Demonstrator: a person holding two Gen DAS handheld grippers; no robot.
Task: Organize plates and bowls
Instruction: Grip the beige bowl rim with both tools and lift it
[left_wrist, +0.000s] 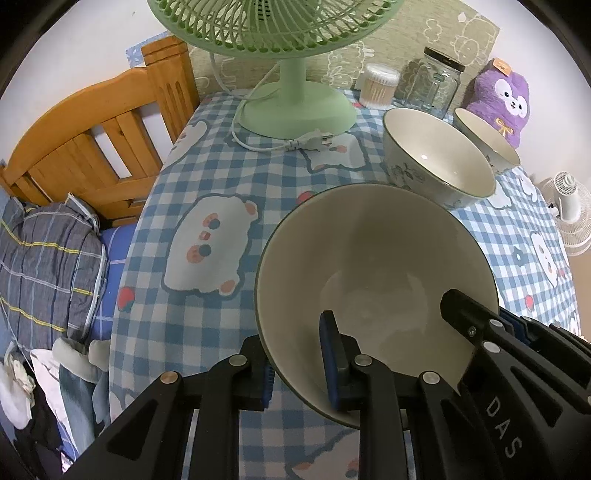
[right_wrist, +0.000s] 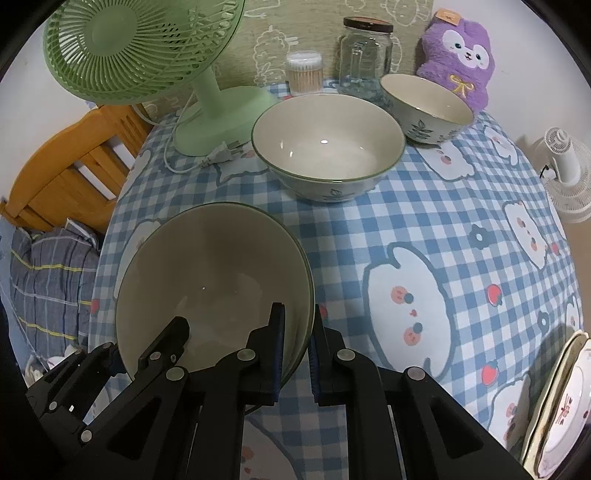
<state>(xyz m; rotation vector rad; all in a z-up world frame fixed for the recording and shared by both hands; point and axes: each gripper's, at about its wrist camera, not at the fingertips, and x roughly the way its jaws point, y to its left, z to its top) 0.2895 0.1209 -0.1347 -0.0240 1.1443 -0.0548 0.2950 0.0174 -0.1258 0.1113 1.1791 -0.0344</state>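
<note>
A large cream bowl (left_wrist: 373, 258) with a green rim is held tilted above the checked tablecloth (left_wrist: 207, 177). My left gripper (left_wrist: 299, 354) is shut on its left rim, one finger inside and one outside. My right gripper (right_wrist: 295, 350) is shut on the same bowl (right_wrist: 210, 273) at its right rim; in the left wrist view its finger (left_wrist: 465, 310) reaches into the bowl. A second large bowl (right_wrist: 328, 144) stands beyond it, and a smaller leaf-patterned bowl (right_wrist: 428, 107) further back right. Stacked plates (right_wrist: 557, 413) sit at the table's near right edge.
A green desk fan (right_wrist: 147, 55) with a loose cord and plug (left_wrist: 306, 142) stands at the back left. A cotton-swab tub (right_wrist: 304, 70), a glass jar (right_wrist: 365, 51) and a purple plush toy (right_wrist: 458, 48) line the back. A wooden bed frame (left_wrist: 96, 140) lies to the left.
</note>
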